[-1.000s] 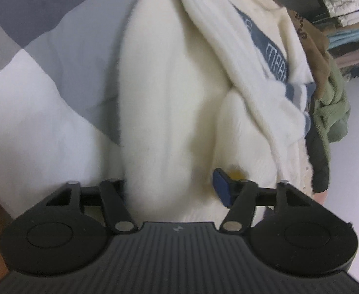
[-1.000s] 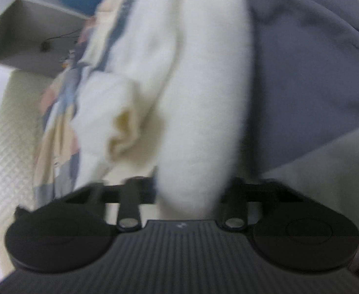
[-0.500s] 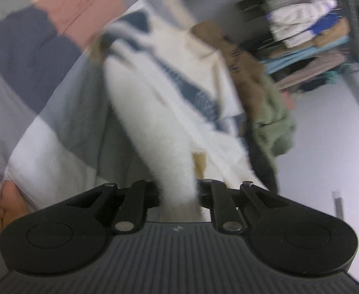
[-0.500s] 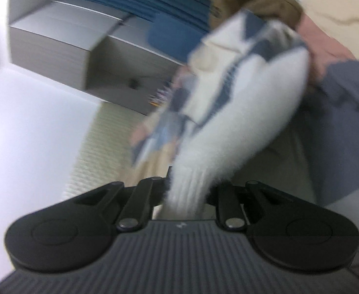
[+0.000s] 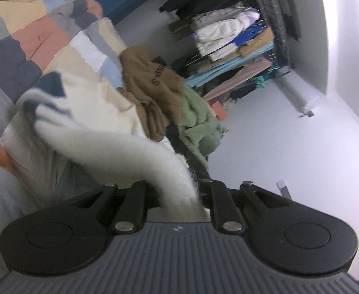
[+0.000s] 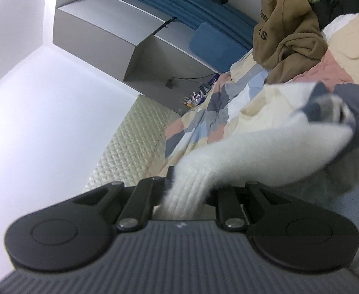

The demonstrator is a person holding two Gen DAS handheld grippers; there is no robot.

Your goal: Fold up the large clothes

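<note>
Left tongs (image 5: 177, 193) clamped tight on fluffy white sweater (image 5: 120, 144), fabric pinched between jaws. Right tongs (image 6: 186, 193) likewise closed on same sweater (image 6: 253, 152) (ribbed part at jaws). Sweater stretched up off patchwork bed quilt (image 5: 32, 39), navy-striped bulk trailing toward 10 o'clock in left view, 2 o'clock in right. Brown hoodie (image 5: 152, 78) and green fleece (image 5: 196, 120) heaped at bed edge, 12 o'clock.

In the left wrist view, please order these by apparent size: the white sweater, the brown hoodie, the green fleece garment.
1. White sweater, largest, though it is nearest to the camera.
2 and 3. Brown hoodie and green fleece garment look alike in size; I cannot rank them.
</note>
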